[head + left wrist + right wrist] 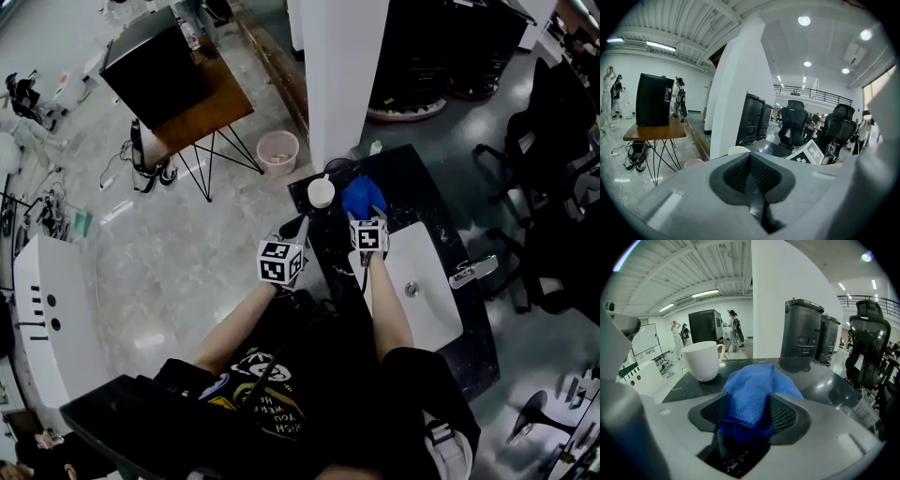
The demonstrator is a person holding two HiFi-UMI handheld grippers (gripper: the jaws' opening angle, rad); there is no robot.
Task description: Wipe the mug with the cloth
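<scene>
Head view: left gripper (298, 227) at the left edge of the black counter (427, 202), near the white mug (321, 192). The right gripper (367, 208) is over the blue cloth (361, 195), which lies on the counter just beside the mug. Left gripper view: jaws closed flat together with nothing in them, mug rim (738, 150) showing just past them. Right gripper view: jaws spread wide, not clamping. The cloth (752, 383) lies between them on the counter, mug (701, 361) upright just to its left.

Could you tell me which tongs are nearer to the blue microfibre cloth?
Right. The right tongs straddle the blue microfibre cloth; the left tongs hang apart from it, to its left.
</scene>
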